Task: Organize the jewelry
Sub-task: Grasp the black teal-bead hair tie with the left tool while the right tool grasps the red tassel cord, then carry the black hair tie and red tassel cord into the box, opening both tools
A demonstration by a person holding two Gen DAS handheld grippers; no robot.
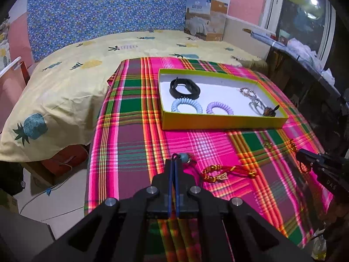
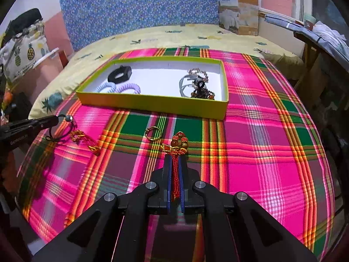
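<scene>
A yellow-green box (image 1: 222,123) (image 2: 152,104) with a white floor sits on the plaid cloth. It holds a black band (image 1: 184,88), a blue coil tie (image 1: 186,106), a purple coil tie (image 1: 219,108) and beaded pieces (image 2: 201,91). My left gripper (image 1: 174,160) is shut on a dark cord bracelet with a blue-grey bead (image 1: 183,157); it also shows in the right wrist view (image 2: 53,120). A red and gold bracelet (image 1: 226,172) lies just right of it. My right gripper (image 2: 174,159) is shut on a red corded bracelet with gold beads (image 2: 180,145). A gold ring (image 2: 153,133) lies on the cloth.
The plaid cloth (image 2: 261,152) covers a table beside a bed with a yellow pineapple sheet (image 1: 76,76). A cardboard package (image 1: 206,19) leans on the far wall. A dark cluttered shelf (image 1: 305,69) stands at the right.
</scene>
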